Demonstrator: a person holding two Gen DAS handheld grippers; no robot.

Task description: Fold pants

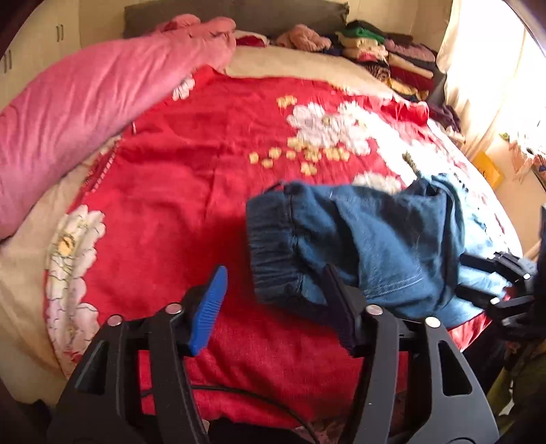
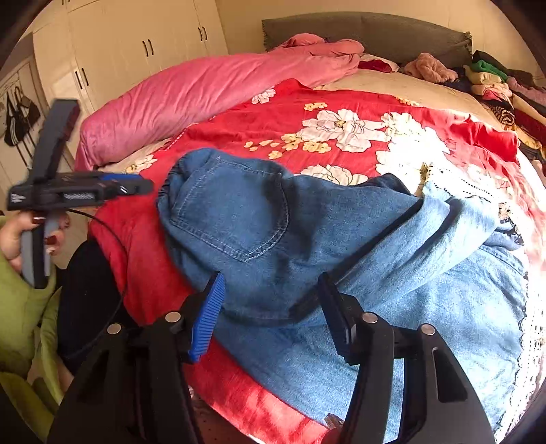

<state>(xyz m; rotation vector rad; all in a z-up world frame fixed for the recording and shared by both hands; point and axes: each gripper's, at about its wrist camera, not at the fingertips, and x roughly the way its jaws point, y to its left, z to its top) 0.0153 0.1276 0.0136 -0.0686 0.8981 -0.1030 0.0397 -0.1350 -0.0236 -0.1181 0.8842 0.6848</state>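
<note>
Blue denim pants [image 2: 273, 232] lie crumpled on the red floral blanket [image 2: 341, 102], elastic waistband [image 1: 273, 246] to the left and back pocket facing up; the legs bunch to the right near a white lace trim. My left gripper [image 1: 273, 304] is open and empty, its right finger close to the waistband. It also shows in the right wrist view [image 2: 136, 186], off the bed's left edge. My right gripper [image 2: 273, 310] is open and empty, hovering over the near edge of the pants. It shows at the right in the left wrist view [image 1: 477, 276].
A rolled pink duvet [image 1: 85, 112] lies along the bed's left side. Stacks of folded clothes [image 1: 392, 58] sit at the far right by the grey headboard [image 2: 375, 30]. White wardrobes [image 2: 136, 44] stand left of the bed. A curtained window [image 1: 494, 68] is at the right.
</note>
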